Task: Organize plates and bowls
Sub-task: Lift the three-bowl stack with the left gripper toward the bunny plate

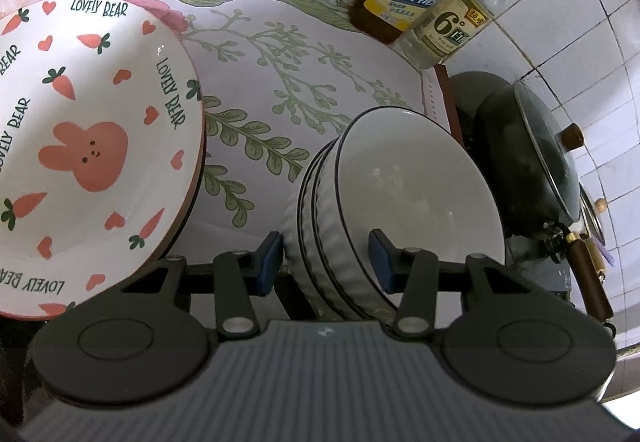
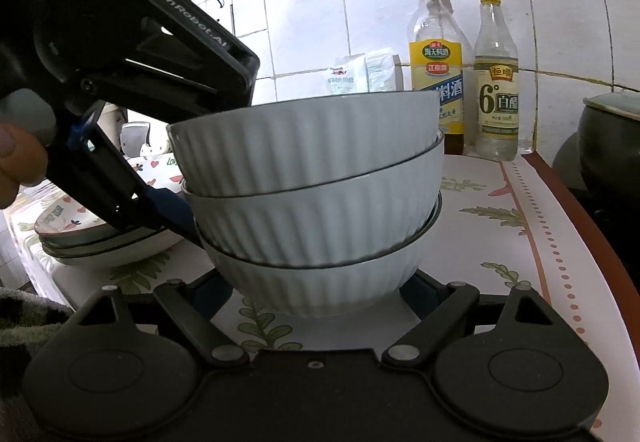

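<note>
Bowl stack (image 2: 312, 198) sits dead centre. Left gripper (image 1: 326, 262) clamps its rim, right gripper (image 2: 316, 296) open around the base. Bunny plates (image 1: 92, 146) crowd the left, bottles (image 2: 496, 82) behind — table edge (image 2: 560, 202) lower right.

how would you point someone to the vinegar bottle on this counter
Go to the far edge of the floral tablecloth, against the white tiled wall. Two tall bottles stand there side by side. The vinegar bottle holds clear liquid, has a yellow cap and a large 6 on its label; its neighbour, the cooking wine bottle, is gold-capped.
</note>
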`<state>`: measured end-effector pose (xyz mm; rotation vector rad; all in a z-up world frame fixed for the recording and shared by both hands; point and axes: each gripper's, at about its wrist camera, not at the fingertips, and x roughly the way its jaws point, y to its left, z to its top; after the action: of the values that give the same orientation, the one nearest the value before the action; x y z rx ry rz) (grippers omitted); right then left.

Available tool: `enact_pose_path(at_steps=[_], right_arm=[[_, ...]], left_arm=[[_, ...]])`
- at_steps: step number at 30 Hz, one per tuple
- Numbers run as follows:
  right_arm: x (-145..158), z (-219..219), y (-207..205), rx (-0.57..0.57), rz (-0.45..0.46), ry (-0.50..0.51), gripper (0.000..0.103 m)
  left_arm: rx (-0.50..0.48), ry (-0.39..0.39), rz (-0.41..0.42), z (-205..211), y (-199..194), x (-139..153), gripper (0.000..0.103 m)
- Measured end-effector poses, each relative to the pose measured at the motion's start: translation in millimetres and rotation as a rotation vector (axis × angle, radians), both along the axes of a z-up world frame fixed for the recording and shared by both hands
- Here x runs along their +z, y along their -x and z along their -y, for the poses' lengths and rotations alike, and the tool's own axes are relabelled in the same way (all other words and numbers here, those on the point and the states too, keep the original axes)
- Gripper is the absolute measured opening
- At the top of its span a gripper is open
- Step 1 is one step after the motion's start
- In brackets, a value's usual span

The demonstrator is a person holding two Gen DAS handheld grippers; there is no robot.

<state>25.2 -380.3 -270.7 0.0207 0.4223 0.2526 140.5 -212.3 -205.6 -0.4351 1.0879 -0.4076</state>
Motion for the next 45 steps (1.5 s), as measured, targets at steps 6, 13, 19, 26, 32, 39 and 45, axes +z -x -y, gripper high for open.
enact_pose_path(at_steps=[6,13,19,26,32,39,45], right_arm=[[10,0,5,-0.018,0.004,0.003,0.091],[22,-1,6,-0.025,0.032,0.015,0.091],[22,-5,-3,-0.005,0.044,0.019,0.091],[35,-19,-6,0.023,0.061,0.02,0.091],[57,-36,-2,0.045,0.078,0.033,0.09],[84,-61,0,0.078,0.097,0.051,0.09],[95,-89,1,0.115,0.11,0.037,0.089]], left_arm=[[-0.024,0.028,0.017,-3,4,6,0.042],[-0.039,0.05,0.034,-6,2,15,0.041],[-0.039,0.045,0.064,-14,3,17,0.041],[-0.044,0.038,0.099,-31,12,35,0.041],[-0.039,0.05,0.123,-51,22,54,0.041],[-0.025,0.064,0.149,-82,32,80,0.041],[0.02,0.059,0.146,-116,39,93,0.041]])
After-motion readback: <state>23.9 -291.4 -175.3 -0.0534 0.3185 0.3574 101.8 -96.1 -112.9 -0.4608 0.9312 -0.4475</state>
